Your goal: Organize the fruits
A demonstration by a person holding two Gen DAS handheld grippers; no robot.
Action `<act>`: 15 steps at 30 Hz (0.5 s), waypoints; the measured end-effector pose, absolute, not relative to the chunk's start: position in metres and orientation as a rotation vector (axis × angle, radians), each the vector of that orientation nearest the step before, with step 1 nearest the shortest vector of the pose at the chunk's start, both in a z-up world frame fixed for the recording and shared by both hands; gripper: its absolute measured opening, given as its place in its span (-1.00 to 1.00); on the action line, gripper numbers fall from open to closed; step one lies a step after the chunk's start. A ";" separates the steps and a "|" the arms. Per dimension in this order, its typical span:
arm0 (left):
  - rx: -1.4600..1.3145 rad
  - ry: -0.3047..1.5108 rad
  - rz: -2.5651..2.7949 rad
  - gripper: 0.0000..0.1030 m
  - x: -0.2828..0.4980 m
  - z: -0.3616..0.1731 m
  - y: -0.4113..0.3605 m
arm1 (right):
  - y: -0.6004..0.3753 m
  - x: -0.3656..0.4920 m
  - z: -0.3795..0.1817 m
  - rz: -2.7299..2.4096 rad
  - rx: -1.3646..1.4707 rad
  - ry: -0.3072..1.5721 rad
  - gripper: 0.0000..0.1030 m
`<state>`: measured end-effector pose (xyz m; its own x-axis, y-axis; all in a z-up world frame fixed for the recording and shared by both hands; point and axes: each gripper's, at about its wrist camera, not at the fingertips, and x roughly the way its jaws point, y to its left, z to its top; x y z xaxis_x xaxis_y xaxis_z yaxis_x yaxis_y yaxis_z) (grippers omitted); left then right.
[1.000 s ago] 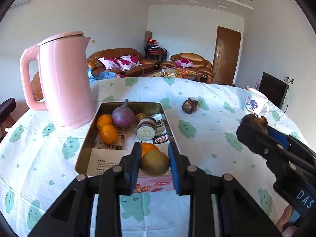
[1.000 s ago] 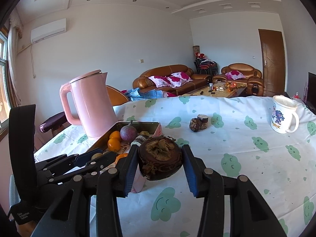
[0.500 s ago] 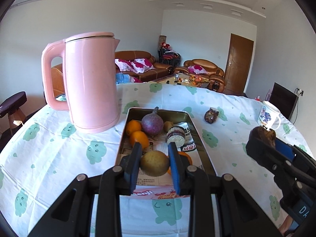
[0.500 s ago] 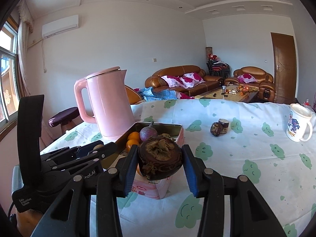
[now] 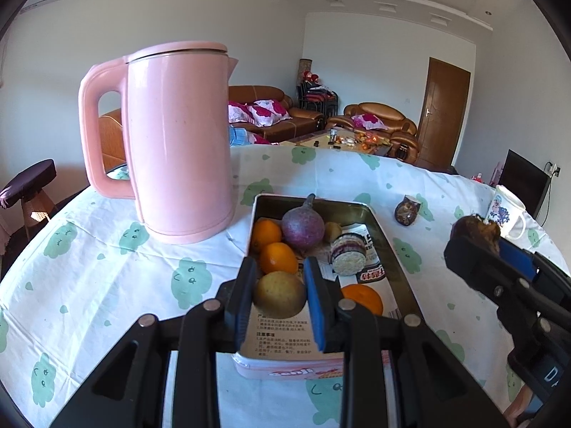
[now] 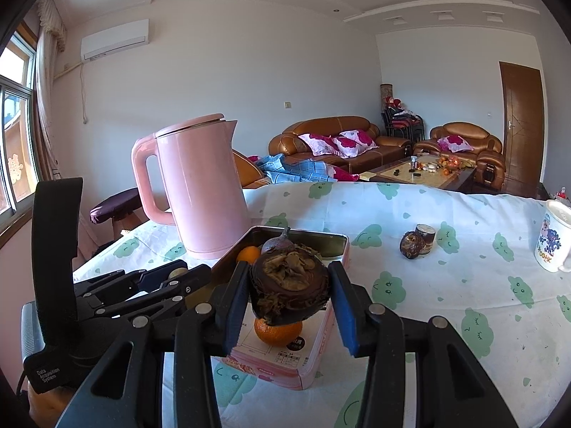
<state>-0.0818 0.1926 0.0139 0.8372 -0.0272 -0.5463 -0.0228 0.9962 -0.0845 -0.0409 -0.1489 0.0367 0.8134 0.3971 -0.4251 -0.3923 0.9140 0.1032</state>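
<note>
My left gripper is shut on a yellow-brown kiwi-like fruit, held above the near end of an open metal tin. Inside the tin lie oranges, a purple passion fruit and a cut fruit piece. My right gripper is shut on a dark brown dried mangosteen, hovering over the tin's near right corner and an orange. In the left wrist view the mangosteen shows at right in the right gripper; the left gripper shows in the right wrist view.
A tall pink kettle stands just left of the tin. Another dark fruit with a small jar lies farther right on the green-patterned tablecloth. A white printed mug stands at the far right edge.
Both grippers have shifted left across the table with their fruits held. The kettle now looms closer and the tin has slid rightward in the left wrist view.
</note>
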 end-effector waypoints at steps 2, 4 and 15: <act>-0.083 0.584 0.002 -0.43 -0.077 0.012 0.192 | -0.147 -0.034 0.036 0.421 0.005 0.461 -0.10; -0.080 0.589 0.006 -0.43 -0.071 0.011 0.191 | -0.145 -0.027 0.034 0.419 0.005 0.464 -0.10; -0.059 0.625 0.026 -0.43 -0.049 0.000 0.188 | -0.141 -0.002 0.020 0.406 0.002 0.501 -0.10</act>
<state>-0.0494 0.1883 0.0002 0.8107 0.0064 -0.5854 -0.0423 0.9980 -0.0477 -0.0015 -0.1408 0.0202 0.7994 0.3785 -0.4665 -0.3776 0.9206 0.0999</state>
